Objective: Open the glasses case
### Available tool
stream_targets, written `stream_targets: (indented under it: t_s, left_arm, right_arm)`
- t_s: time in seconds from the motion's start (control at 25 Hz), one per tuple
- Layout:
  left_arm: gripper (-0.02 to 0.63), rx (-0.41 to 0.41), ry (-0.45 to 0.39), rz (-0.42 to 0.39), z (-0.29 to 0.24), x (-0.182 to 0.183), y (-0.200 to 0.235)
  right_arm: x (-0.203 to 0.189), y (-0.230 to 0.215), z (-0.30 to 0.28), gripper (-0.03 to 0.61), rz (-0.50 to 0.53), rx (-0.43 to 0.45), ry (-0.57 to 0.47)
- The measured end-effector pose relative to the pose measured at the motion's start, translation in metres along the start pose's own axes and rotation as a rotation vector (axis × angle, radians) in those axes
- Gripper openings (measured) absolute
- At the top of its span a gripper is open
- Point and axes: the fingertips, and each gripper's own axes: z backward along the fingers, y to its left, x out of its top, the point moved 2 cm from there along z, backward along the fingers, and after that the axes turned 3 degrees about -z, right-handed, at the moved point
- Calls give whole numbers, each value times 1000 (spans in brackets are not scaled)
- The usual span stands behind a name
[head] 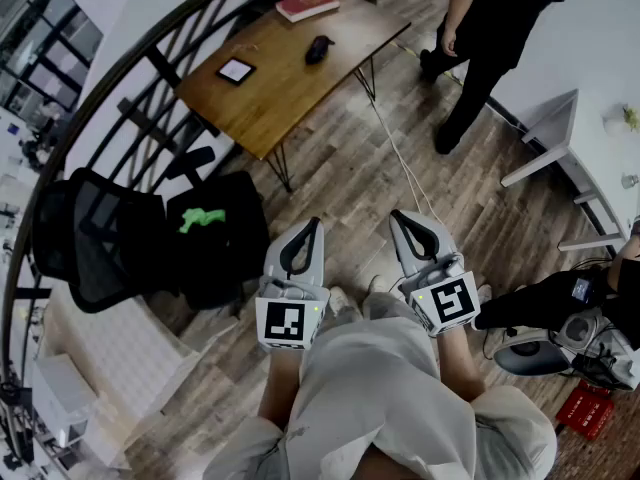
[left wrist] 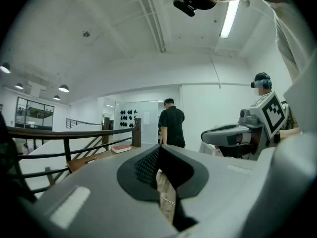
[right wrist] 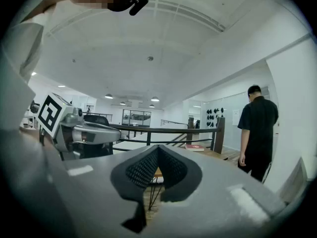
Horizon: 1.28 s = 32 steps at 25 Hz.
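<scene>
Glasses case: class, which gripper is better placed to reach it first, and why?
Left, marginally. The glasses case lies on the table well ahead, more in line with the left gripper than the right gripper. Both have shut, empty jaws and are far from it.

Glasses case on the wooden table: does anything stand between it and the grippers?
Nothing visible does. Bare floor with a thin cable separates the left gripper and right gripper from the table, where the glasses case lies uncovered.
</scene>
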Motion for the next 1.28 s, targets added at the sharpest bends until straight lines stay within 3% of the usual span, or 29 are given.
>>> stream_targets:
  t_s: [0.68,0.96,1.28]
  left_arm:
    - [14,-12,32,-16,-35,-17,34]
    - [14,6,63,-24,-83,-31,66]
    - [14,33,76,-26,-171,-20,100]
  right_arm:
    - [-16,-14,-42,2,-10,-11,27]
    - [-18,-47,-96,2,-20,8,24]
    - [1,-112,-168,2,-18,53,5]
